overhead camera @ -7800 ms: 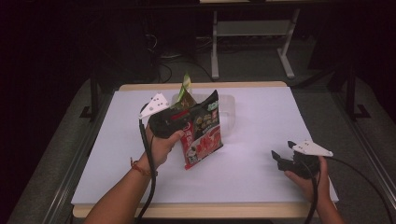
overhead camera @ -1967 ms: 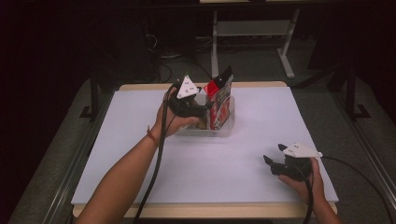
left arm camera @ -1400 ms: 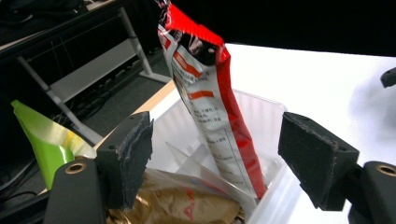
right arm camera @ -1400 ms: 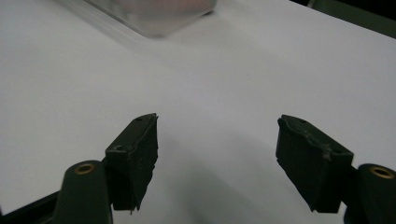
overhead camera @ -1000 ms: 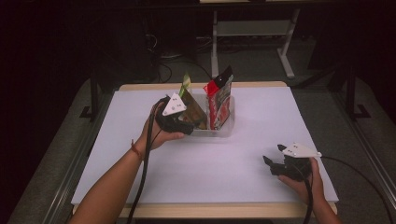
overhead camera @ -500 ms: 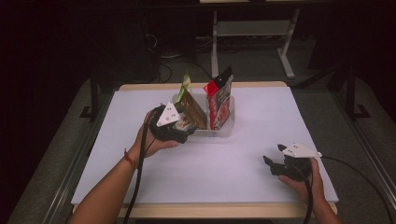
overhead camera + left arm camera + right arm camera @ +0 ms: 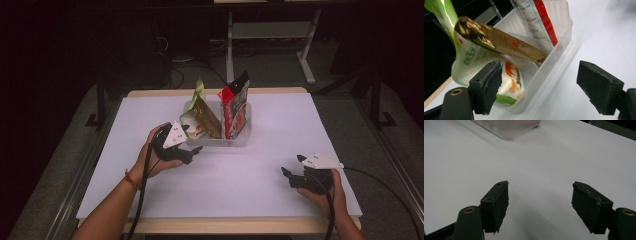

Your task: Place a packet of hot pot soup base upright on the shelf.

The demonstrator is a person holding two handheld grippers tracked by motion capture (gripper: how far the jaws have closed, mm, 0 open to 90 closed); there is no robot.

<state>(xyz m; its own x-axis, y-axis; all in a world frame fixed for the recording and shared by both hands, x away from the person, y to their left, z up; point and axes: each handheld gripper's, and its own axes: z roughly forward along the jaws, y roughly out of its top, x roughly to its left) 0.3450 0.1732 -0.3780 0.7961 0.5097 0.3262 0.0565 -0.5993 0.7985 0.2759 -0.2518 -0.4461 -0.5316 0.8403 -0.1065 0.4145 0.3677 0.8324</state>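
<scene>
Left hand-held gripper (image 7: 192, 151) jaws wide, empty, just beside clear bin (image 7: 239, 140) mid-tabletop (image 7: 280, 120). Snack packets (image 7: 234, 107) stand upright inside, ahead of it. Right hand-held gripper (image 7: 291, 173) wide, well apart.

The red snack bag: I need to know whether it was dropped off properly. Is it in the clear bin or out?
In. The red snack bag stands upright inside the clear bin, and the left gripper is open, apart from it.
</scene>
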